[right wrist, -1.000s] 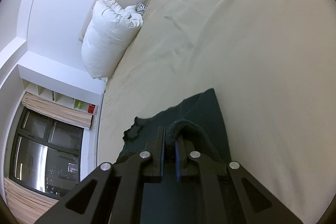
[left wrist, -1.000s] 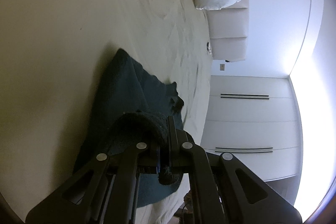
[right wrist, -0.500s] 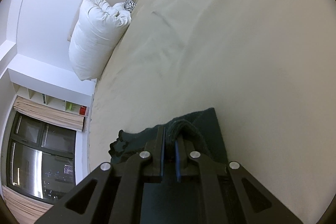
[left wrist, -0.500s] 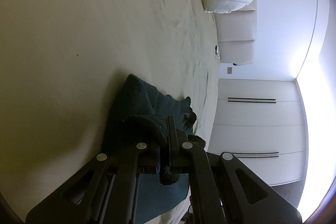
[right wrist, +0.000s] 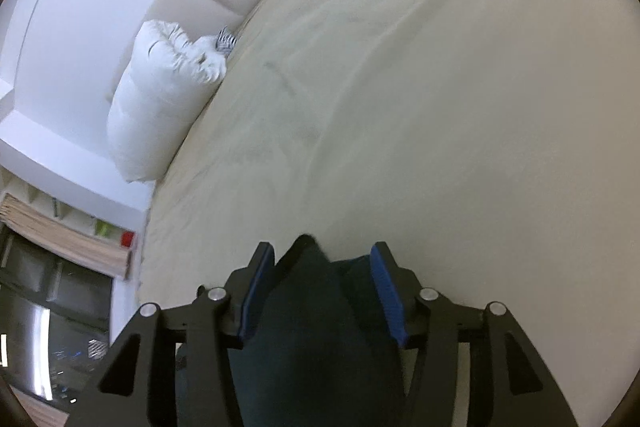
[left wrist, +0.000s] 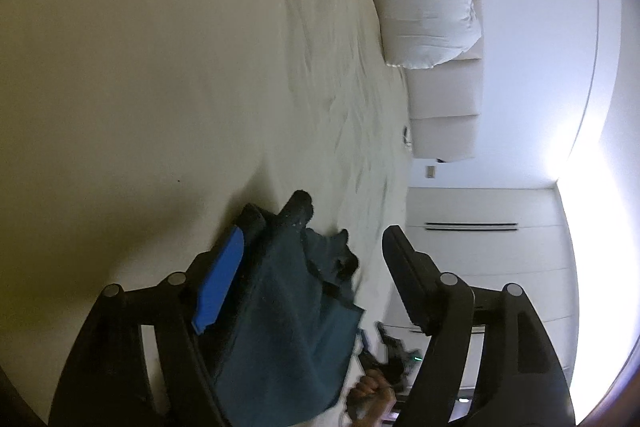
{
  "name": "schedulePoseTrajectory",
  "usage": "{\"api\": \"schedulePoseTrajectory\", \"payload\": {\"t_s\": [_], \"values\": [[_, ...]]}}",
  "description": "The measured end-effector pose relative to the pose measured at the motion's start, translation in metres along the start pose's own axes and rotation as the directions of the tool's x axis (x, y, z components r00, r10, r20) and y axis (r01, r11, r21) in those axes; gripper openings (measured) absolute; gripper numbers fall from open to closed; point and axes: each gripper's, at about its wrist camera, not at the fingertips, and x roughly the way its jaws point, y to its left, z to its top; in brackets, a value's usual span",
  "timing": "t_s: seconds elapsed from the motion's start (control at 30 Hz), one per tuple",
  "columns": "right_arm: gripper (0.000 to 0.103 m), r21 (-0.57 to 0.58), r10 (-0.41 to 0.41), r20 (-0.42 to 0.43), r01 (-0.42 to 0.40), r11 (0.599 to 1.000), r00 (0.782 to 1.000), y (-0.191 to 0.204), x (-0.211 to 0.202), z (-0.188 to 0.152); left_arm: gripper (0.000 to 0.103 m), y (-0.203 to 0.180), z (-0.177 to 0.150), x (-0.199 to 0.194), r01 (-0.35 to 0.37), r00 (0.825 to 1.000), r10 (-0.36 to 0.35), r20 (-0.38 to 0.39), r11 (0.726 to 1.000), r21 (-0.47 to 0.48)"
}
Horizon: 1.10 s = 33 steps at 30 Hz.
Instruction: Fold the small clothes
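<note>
Both grippers' fingers [left wrist: 224, 279] spread wide, dark teal garment [right wrist: 320, 339] lying loose between them on bed [right wrist: 460, 107].

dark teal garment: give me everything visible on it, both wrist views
The dark teal garment looks like soft, slightly fuzzy knit with a darker, thicker hem edge. It lies bunched and partly doubled over on the cream bed sheet. The left tool and right tool both stand open around it, jaws apart. In the left view the cloth lies against the blue pad; whether the right pads touch it is unclear.
</note>
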Motion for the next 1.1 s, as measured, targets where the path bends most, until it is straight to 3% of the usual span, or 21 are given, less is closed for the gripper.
{"api": "schedulePoseTrajectory", "payload": {"t_s": [0.1, 0.2, 0.27, 0.33, 0.37, 0.43, 0.47, 0.5, 0.57, 0.67, 0.73, 0.8, 0.87, 0.9, 0.97, 1.1], "values": [[0.055, -0.077, 0.049, 0.008, -0.048, 0.996, 0.999, 0.025, -0.012, -0.013, 0.071, -0.030, -0.017, 0.001, -0.033, 0.999, 0.032, 0.011, 0.989, 0.144], [0.055, -0.177, 0.149, -0.095, -0.164, 0.970, 0.984, 0.064, -0.003, -0.041, 0.071, -0.062, -0.048, 0.026, -0.062, 0.997, 0.076, -0.035, 0.952, 0.300], [0.055, -0.209, 0.202, -0.191, -0.240, 0.948, 0.961, 0.084, 0.011, -0.060, 0.071, -0.079, -0.073, 0.049, -0.111, 0.987, 0.149, -0.055, 0.896, 0.429], [0.055, -0.211, 0.217, -0.263, -0.275, 0.938, 0.940, 0.094, 0.028, -0.075, 0.071, -0.085, -0.093, 0.067, -0.216, 0.966, 0.257, 0.000, 0.811, 0.543], [0.055, -0.212, 0.204, -0.279, -0.268, 0.940, 0.938, 0.094, 0.035, -0.080, 0.071, -0.081, -0.099, 0.074, -0.258, 0.954, 0.301, 0.018, 0.785, 0.563], [0.055, -0.188, 0.171, -0.294, -0.232, 0.954, 0.940, 0.083, 0.050, -0.079, 0.070, -0.064, -0.100, 0.077, -0.299, 0.940, 0.341, 0.027, 0.781, 0.549], [0.052, -0.146, 0.167, -0.275, -0.212, 0.966, 0.947, 0.068, 0.053, -0.074, 0.063, -0.055, -0.100, 0.074, -0.308, 0.938, 0.346, 0.033, 0.785, 0.538], [0.041, -0.110, 0.181, -0.258, -0.215, 0.970, 0.949, 0.058, 0.054, -0.069, 0.055, -0.047, -0.101, 0.067, -0.305, 0.939, 0.342, 0.032, 0.789, 0.534], [0.039, -0.028, 0.189, -0.190, -0.198, 0.980, 0.963, 0.030, 0.048, -0.053, 0.048, -0.040, -0.100, 0.058, -0.292, 0.945, 0.327, 0.025, 0.805, 0.515], [0.035, 0.008, 0.163, -0.113, -0.164, 0.987, 0.980, 0.004, 0.038, -0.037, 0.047, -0.020, -0.095, 0.036, -0.270, 0.954, 0.300, 0.024, 0.818, 0.509], [0.035, 0.021, 0.109, -0.074, -0.108, 0.994, 0.991, -0.008, 0.025, -0.029, 0.047, -0.017, -0.101, 0.024, -0.306, 0.945, 0.322, 0.062, 0.797, 0.520], [0.039, -0.002, 0.112, -0.051, -0.112, 0.994, 0.992, -0.009, 0.006, -0.028, 0.047, -0.017, -0.107, 0.006, -0.284, 0.955, 0.289, 0.070, 0.816, 0.504], [0.052, -0.082, 0.102, -0.039, -0.105, 0.991, 0.994, -0.002, -0.011, -0.031, 0.055, -0.016, -0.108, -0.015, -0.270, 0.962, 0.255, 0.098, 0.826, 0.495], [0.057, -0.117, 0.084, -0.044, -0.089, 0.989, 0.995, 0.001, -0.016, -0.033, 0.062, -0.019, -0.108, -0.021, -0.271, 0.962, 0.244, 0.119, 0.822, 0.501], [0.057, -0.177, 0.073, -0.076, -0.085, 0.981, 0.994, 0.007, -0.024, -0.037, 0.068, -0.027, -0.102, -0.025, -0.277, 0.961, 0.239, 0.142, 0.811, 0.515], [0.057, -0.235, 0.029, -0.095, -0.051, 0.971, 0.995, 0.009, -0.032, -0.040, 0.068, -0.038, -0.081, -0.013, -0.297, 0.950, 0.299, 0.087, 0.784, 0.545]]}}
